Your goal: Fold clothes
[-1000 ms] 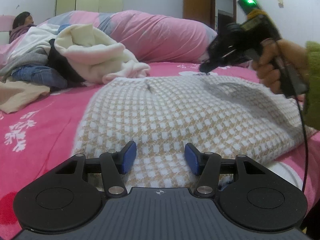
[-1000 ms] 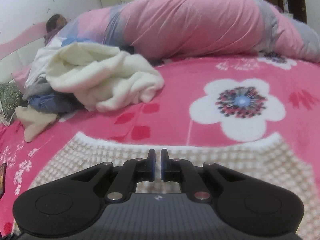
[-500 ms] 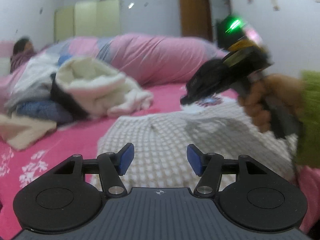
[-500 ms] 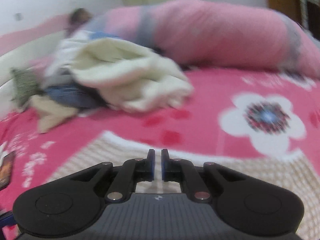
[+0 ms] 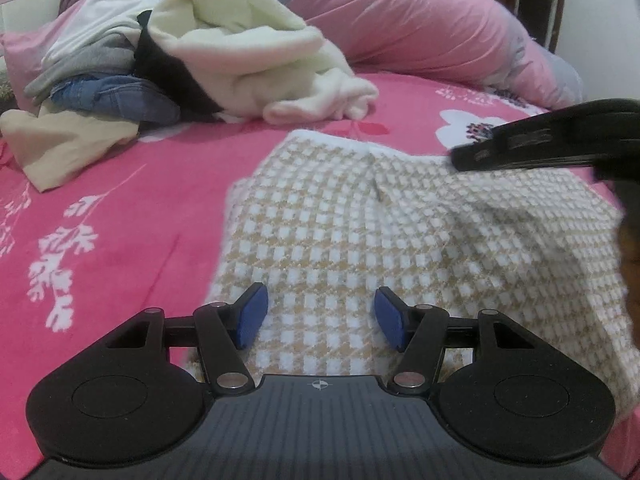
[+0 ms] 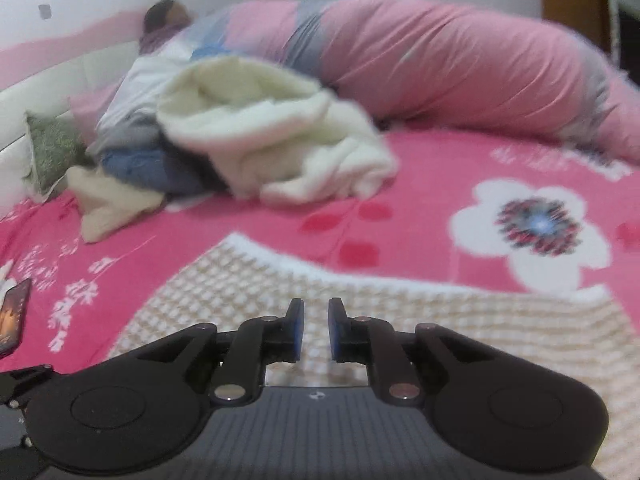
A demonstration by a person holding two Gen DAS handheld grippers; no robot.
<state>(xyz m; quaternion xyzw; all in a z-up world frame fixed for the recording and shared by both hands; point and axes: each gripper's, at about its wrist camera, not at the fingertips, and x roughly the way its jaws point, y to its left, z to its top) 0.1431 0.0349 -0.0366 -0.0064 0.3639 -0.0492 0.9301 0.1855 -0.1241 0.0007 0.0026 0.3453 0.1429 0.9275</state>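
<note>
Beige-and-white checked knit garment (image 5: 360, 236) lies spread on the pink floral bedsheet (image 5: 132, 208). The left gripper (image 5: 318, 316) hovers over its near edge, fingers wide apart and empty. The right gripper (image 6: 316, 330) sits above the garment's far part, fingers parted by a narrow gap, nothing between them. A heap of unfolded clothes (image 5: 192, 52) lies beyond, beside a pink duvet (image 5: 420, 20).

Both wrist views look low across the bed (image 5: 120, 208), sharing the clothes pile (image 6: 256, 136).
</note>
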